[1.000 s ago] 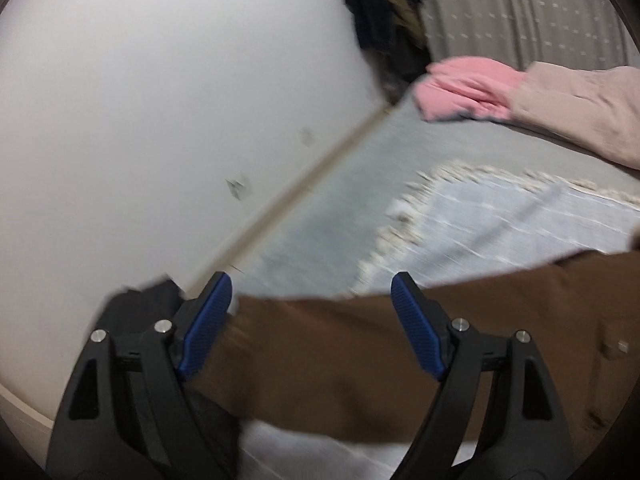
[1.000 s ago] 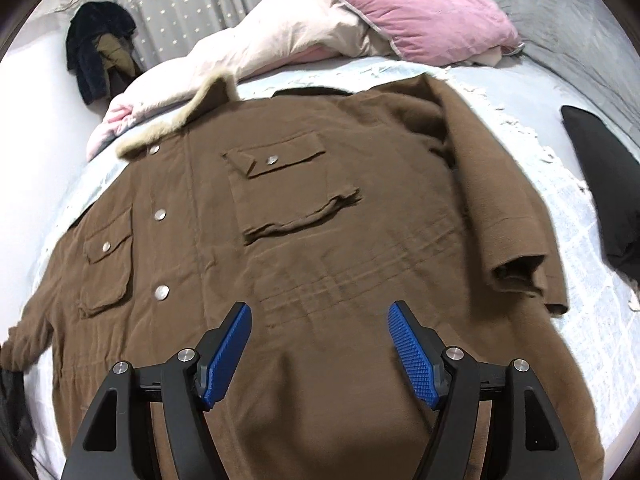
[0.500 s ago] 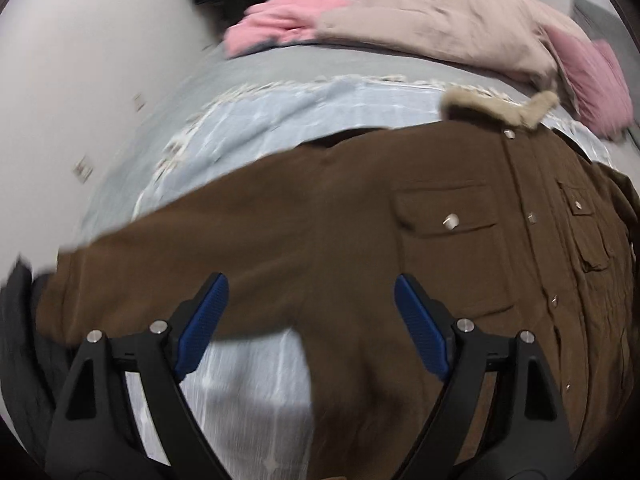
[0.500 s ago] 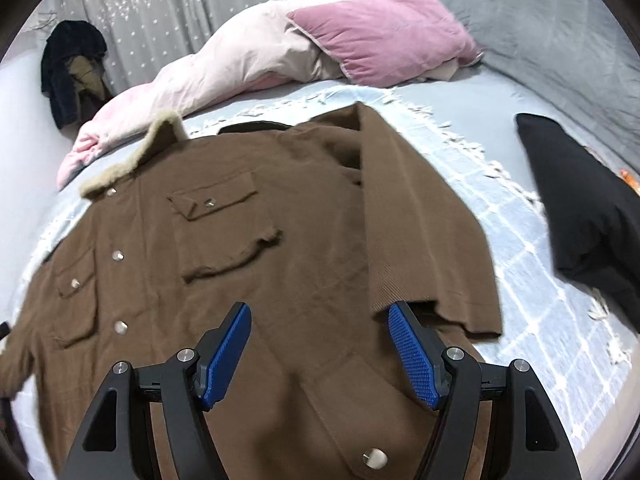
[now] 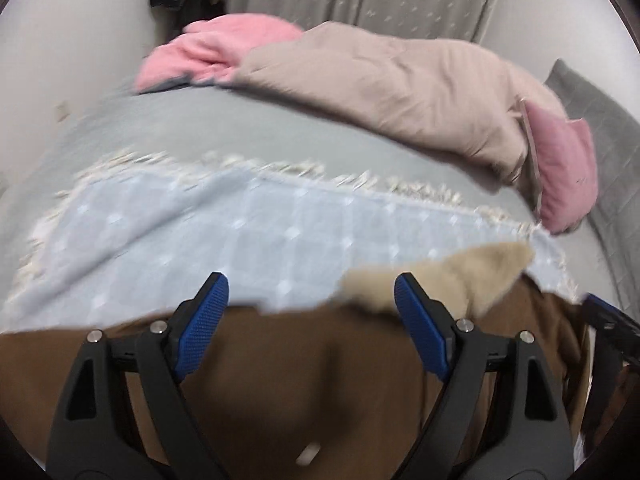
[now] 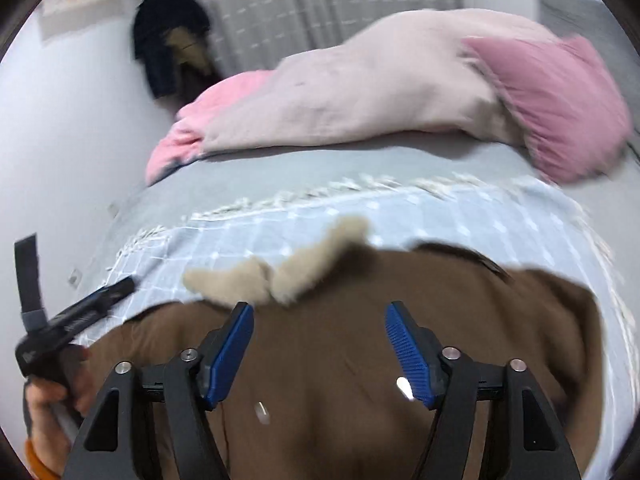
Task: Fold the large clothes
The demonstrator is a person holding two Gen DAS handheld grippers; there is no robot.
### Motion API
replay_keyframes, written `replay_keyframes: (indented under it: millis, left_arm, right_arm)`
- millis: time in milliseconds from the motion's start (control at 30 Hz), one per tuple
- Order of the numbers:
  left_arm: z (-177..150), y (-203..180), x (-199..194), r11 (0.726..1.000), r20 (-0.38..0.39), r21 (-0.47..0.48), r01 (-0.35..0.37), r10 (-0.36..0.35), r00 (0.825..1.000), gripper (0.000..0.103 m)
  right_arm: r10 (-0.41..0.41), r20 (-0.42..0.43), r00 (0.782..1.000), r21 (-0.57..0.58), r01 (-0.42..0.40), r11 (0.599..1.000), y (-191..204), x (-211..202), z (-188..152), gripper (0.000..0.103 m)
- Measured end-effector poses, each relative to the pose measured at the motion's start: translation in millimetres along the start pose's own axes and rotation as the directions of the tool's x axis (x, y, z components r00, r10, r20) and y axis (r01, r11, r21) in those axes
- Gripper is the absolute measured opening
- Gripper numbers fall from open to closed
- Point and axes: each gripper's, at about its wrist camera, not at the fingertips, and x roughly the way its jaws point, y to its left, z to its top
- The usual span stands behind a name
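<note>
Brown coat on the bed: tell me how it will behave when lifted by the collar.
The brown coat lies flat and creased, so it will probably drape limply. It looks thick with a fur collar, likely heavy. Both tools hover open.

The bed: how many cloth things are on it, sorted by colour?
Brown: 1, the brown button-front coat with its tan fur collar.
Pink: 2, the dusty-pink velvet pillow and the bright pink fleece blanket.
Beige: 1, the pale beige duvet.
Blue: 1, the light blue checked fringed throw.
Total: 5
</note>
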Motion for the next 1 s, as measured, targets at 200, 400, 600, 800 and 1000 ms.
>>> replay_keyframes:
  millis: [200, 400, 600, 800, 1000]
  left_arm:
    - [-42, -15, 83, 0.996, -0.01, -0.004, 0.093, -0.093, 0.996, 0.051]
    - [-48, -9, 84, 0.979, -0.084, 0.011, 0.205, -0.204, 0.975, 0.029]
    - [-57, -6, 80, 0.967, -0.216, 0.108, 0.23, -0.203, 0.955, 0.028]
    - [-64, 0, 59, 0.952, -0.233, 0.149, 0.266, -0.227, 0.946, 0.027]
    - [-59, -3, 34, 0.942, -0.209, 0.207, 0.263, -0.219, 0.953, 0.026]
  right_arm:
    - [-0.026, -0.104, 0.994, -0.06, 0.02, 0.998, 26, 119, 38, 0.045]
    - [-0.076, -0.144, 0.987, -0.098, 0.062, 0.993, 24, 178, 41, 0.042]
    - [-0.121, -0.344, 0.931, -0.185, 0.059, 0.981, 46, 197, 38, 0.052]
    - [-0.34, -0.399, 0.852, -0.384, 0.181, 0.905, 59, 197, 9, 0.046]
    - [-0.458, -0.188, 0.869, -0.538, 0.298, 0.788, 76, 160, -28, 0.014]
